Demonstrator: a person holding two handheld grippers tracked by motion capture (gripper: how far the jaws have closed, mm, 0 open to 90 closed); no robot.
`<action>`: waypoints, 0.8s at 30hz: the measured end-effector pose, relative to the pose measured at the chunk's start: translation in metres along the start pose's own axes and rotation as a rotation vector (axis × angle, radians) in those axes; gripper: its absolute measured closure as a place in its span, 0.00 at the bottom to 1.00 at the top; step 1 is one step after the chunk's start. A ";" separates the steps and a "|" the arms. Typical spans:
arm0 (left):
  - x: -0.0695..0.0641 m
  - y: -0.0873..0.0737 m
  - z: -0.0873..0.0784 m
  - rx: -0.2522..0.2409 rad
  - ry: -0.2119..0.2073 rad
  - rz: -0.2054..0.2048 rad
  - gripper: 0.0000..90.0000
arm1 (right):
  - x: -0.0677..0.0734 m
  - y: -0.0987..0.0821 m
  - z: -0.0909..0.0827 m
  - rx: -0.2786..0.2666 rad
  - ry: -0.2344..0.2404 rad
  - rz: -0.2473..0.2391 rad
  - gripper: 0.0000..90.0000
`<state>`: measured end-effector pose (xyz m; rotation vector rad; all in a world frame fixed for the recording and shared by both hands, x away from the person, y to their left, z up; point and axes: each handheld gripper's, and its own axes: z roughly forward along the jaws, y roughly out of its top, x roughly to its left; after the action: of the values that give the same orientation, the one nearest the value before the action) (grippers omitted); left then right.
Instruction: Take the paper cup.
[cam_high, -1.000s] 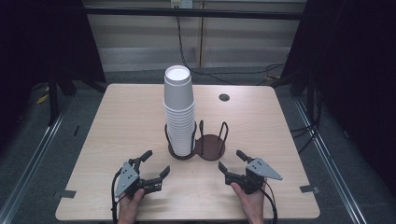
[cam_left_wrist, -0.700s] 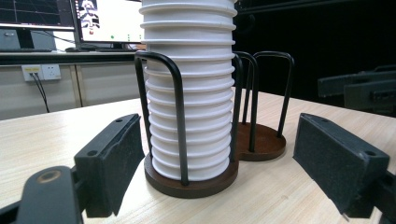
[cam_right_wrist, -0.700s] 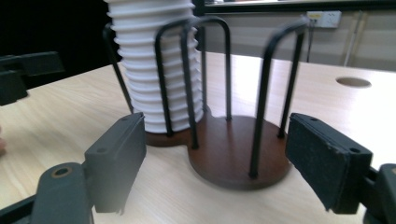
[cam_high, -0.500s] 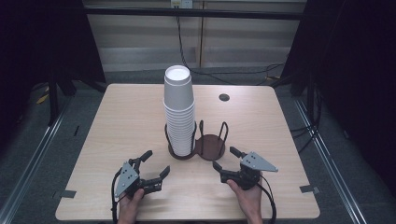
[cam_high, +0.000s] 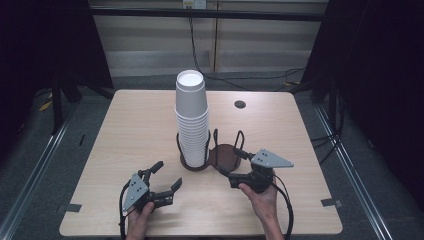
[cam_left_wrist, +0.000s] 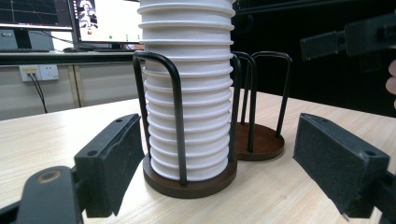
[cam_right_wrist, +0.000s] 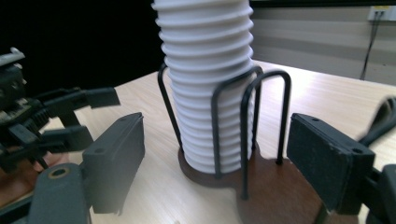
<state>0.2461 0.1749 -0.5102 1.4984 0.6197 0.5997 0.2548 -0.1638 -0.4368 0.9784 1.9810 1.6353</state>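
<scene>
nearest the person, the left gripper (cam_high: 161, 187) rests low on the pale wooden table (cam_high: 125, 130), jaws spread wide, holding nothing. the right gripper (cam_high: 233, 164) sits at the near edge of the dark brown two-bay wire cup holder (cam_high: 220, 156), jaws also wide apart and empty.

beyond them, the tall stack of white ribbed paper cups (cam_high: 192, 120) stands upright in the holder's left bay; the right bay is bare.

handling judgement: the cups are likely light, thin-walled and easily crushed, and nested cups may cling together. grip the top cup lightly just below its rim, steadying the stack below. far off lies a small dark round disc (cam_high: 240, 104).
</scene>
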 end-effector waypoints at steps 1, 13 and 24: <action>0.000 0.000 0.000 0.000 0.000 0.000 0.17 | 0.000 0.003 0.001 0.005 0.003 0.003 0.19; -0.001 0.000 0.000 -0.001 -0.017 -0.013 0.17 | -0.002 0.036 0.007 0.000 0.068 -0.027 0.24; 0.000 0.000 -0.001 0.000 -0.018 0.001 0.17 | -0.001 0.070 0.018 -0.013 0.121 -0.039 0.21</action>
<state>0.2459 0.1754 -0.5101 1.5031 0.6050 0.5863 0.2865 -0.1465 -0.3744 0.8484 2.0512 1.7212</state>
